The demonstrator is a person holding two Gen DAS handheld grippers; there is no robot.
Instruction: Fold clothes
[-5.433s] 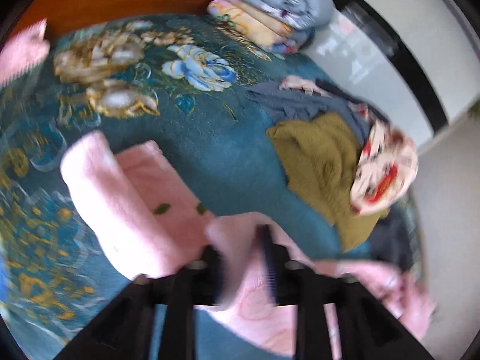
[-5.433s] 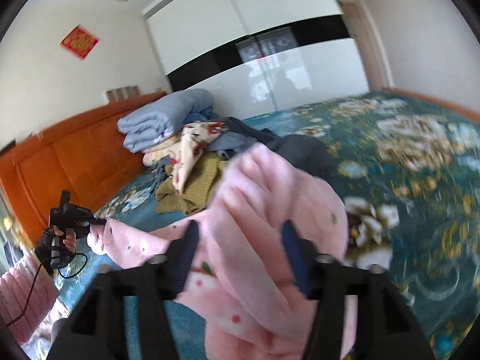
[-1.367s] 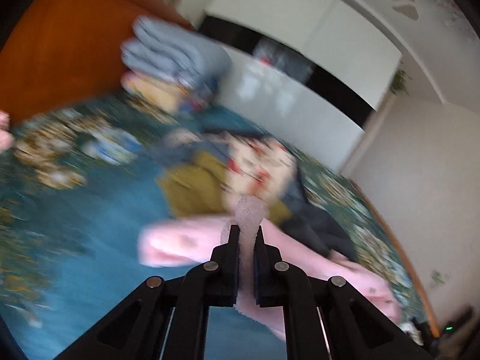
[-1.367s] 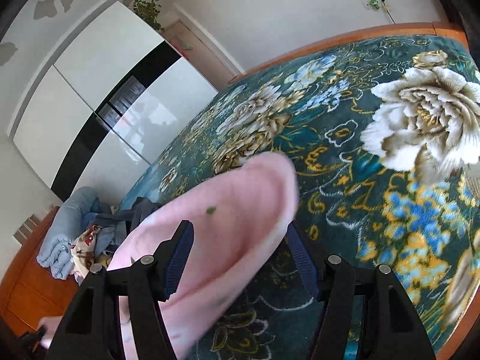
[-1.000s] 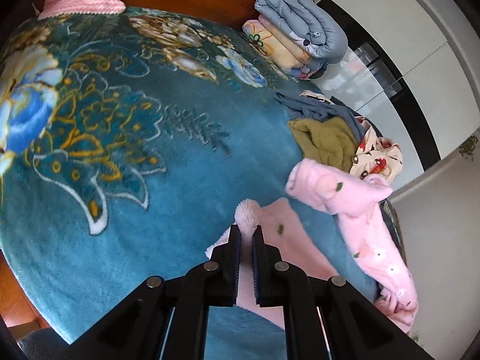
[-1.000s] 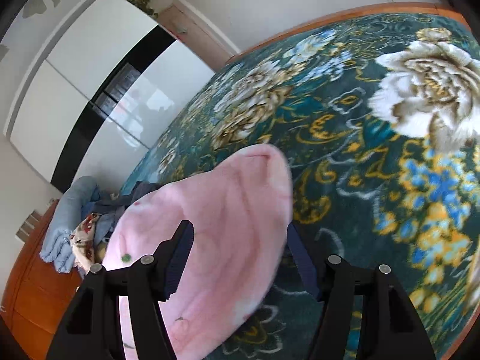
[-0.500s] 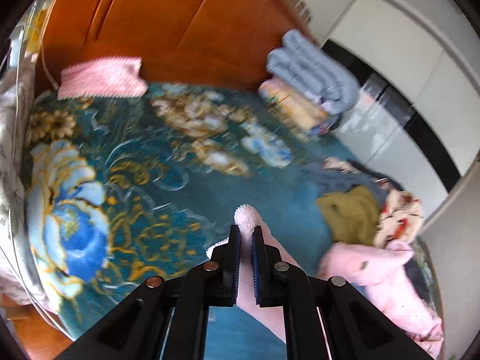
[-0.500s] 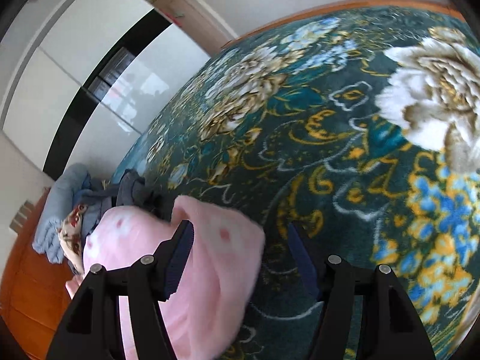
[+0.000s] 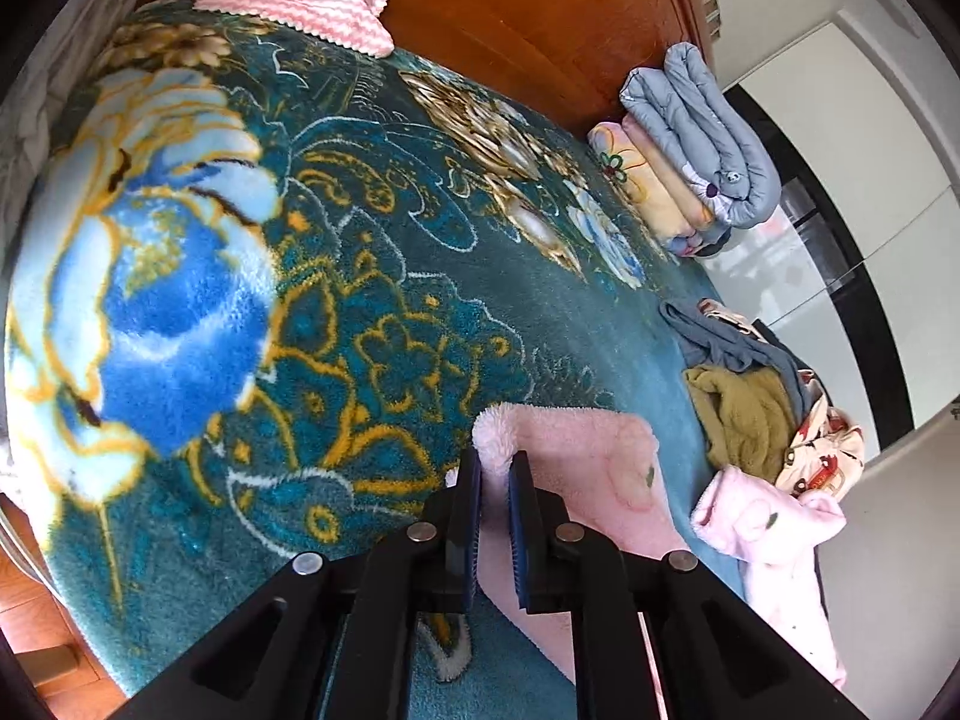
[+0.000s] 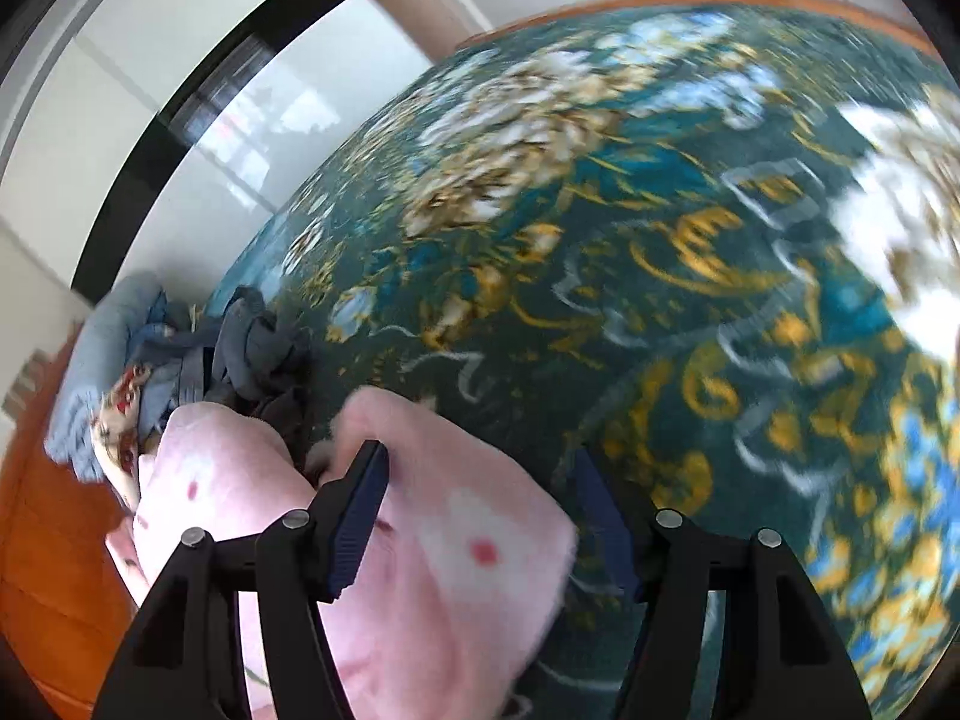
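Observation:
A fluffy pink garment [image 9: 594, 468] with small green and red marks lies on the teal flowered bedspread [image 9: 372, 324]. My left gripper [image 9: 495, 468] is shut on its near left corner, low over the bed. The rest of the garment trails right to a bunched end [image 9: 774, 534]. In the right wrist view the pink garment [image 10: 456, 546] lies between and under the jaws of my right gripper [image 10: 480, 510], which stand wide apart and do not clamp it.
A pile of unfolded clothes [image 9: 756, 408] (olive, grey-blue, red-patterned) sits at the right. Folded quilts [image 9: 702, 144] are stacked against the wooden headboard [image 9: 540, 18]. A pink towel [image 9: 300, 6] lies at the bed's head. White wardrobe doors [image 10: 198, 114] stand behind the bed.
My left gripper has carried the pink corner down and laid it flat on the bedspread. The right gripper has dropped closer to the garment, which now spreads under its open jaws.

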